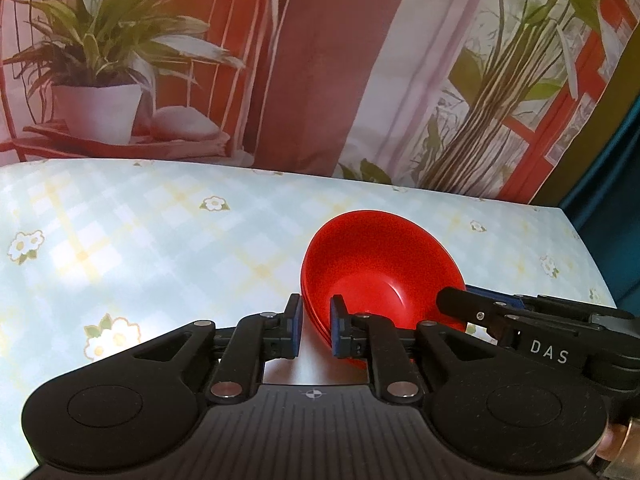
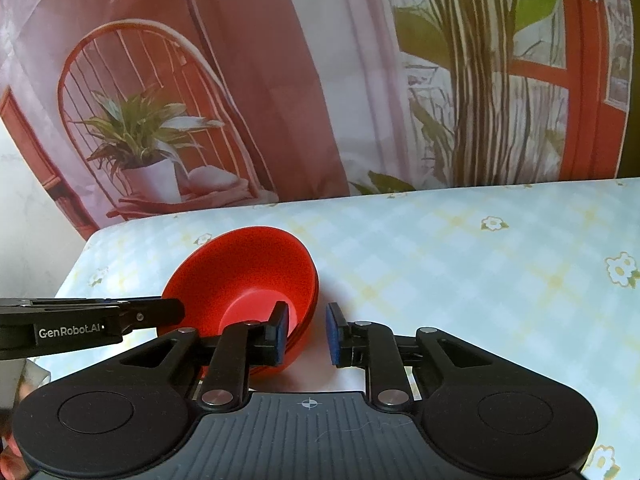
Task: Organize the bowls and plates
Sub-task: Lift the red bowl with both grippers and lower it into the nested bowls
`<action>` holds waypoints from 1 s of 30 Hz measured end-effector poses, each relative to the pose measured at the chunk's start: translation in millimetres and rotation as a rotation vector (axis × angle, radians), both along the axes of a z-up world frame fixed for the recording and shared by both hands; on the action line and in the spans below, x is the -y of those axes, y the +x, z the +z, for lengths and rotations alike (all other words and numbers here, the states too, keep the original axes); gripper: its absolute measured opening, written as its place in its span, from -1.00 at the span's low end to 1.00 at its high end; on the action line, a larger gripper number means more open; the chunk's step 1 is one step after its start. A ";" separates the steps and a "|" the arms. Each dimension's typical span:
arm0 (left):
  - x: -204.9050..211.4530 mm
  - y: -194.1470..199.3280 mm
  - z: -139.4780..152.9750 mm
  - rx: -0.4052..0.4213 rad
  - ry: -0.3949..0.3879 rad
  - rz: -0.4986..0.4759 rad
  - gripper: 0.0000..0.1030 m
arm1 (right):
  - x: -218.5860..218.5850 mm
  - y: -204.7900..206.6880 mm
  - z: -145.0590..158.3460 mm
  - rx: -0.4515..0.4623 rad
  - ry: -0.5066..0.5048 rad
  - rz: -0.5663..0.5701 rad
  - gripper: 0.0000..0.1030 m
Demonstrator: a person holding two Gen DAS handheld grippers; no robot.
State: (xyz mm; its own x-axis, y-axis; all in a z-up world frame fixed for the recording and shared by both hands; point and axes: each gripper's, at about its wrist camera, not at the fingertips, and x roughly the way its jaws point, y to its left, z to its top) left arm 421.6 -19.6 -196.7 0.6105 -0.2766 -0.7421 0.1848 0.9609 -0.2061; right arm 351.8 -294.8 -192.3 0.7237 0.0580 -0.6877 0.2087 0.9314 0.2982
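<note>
A stack of red bowls [image 1: 380, 264] [image 2: 248, 268] sits on the flowered tablecloth [image 1: 160, 248]. My left gripper [image 1: 316, 326] straddles the stack's left rim, one blue pad against the outer wall and the other inside against the inner wall. In the right wrist view the left gripper [image 2: 172, 312] reaches in over that rim from the left. My right gripper [image 2: 306, 332] straddles the opposite rim. Its inner pad lies inside the bowl, and a strip of cloth shows between the outer pad [image 2: 332, 332] and the bowl wall. In the left wrist view the right gripper [image 1: 460, 298] comes in from the right.
A printed backdrop [image 1: 320, 60] with a potted plant, chair and window hangs right behind the table's far edge. The table [image 2: 480, 280] ends close to the bowls on the left in the right wrist view, and on the right in the left wrist view.
</note>
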 end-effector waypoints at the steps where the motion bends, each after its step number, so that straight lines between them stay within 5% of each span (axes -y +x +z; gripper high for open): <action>1: 0.1 0.8 -1.3 -0.003 -0.004 0.000 -0.69 | -0.2 1.0 -0.9 -0.001 0.001 0.001 -0.61; 17: 0.5 7.7 -12.9 -0.013 -0.045 0.005 -0.67 | -4.0 9.0 -11.7 -0.007 0.023 0.011 -0.68; 30: -1.1 0.5 17.5 0.054 -0.038 0.010 -0.67 | -5.2 8.2 7.2 0.048 0.034 0.004 -0.70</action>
State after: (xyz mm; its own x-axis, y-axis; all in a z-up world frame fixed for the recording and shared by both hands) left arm 422.1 -18.5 -179.2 0.6521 -0.2973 -0.6975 0.1866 0.9546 -0.2324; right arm 360.0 -289.6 -185.1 0.7553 0.0837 -0.6500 0.1900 0.9212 0.3394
